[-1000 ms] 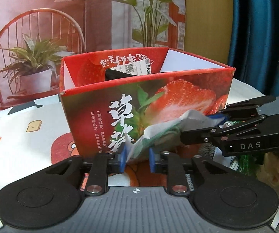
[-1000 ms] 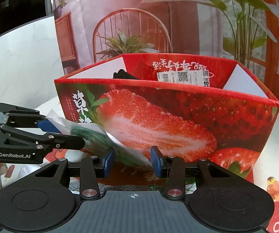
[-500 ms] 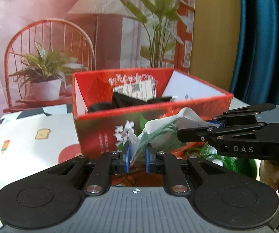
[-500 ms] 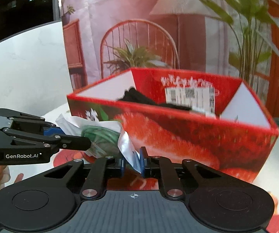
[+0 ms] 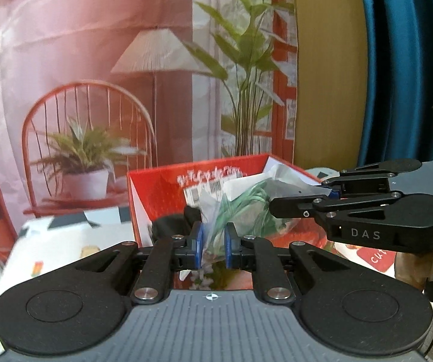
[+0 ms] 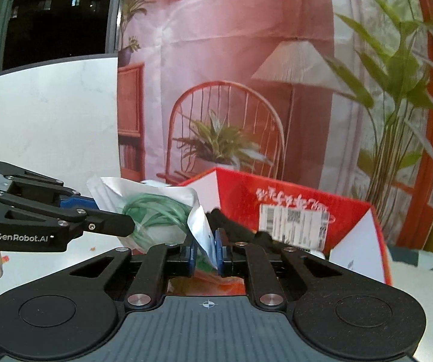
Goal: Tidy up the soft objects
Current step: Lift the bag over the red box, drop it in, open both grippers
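On the left of the scene, the left gripper (image 5: 213, 244) is pinched nearly closed on the lower corner of the clear plastic bag (image 5: 240, 208) with a green coil inside it. Its blue pads (image 5: 199, 242) squeeze the film itself; the coil doesn't look caught between them, though that part is hard to read.

Moving right, the bag hangs stretched between both tools, up off the counter (image 5: 65, 241) and roughly level with the rim of the red strawberry box (image 6: 292, 193). It sits just in front of the box opening, not inside. Something dark and soft (image 6: 240, 229) already lies in the box, next to a white shipping label (image 6: 295, 226).

On the right, the right gripper (image 6: 206, 253) has only just been clamping down, and its jaws now stand almost together on a thin flap of the bag's edge.

What could go wrong from here, just guessing: both grips are on slick thin film, so it could slide out of one side, especially the right one, which has so little material. Then the bag swings and drops short of the box. If the two hands drift apart, the plastic could tear or pop free. The sagging bottom could also snag the near wall of the box and shove it along the counter.
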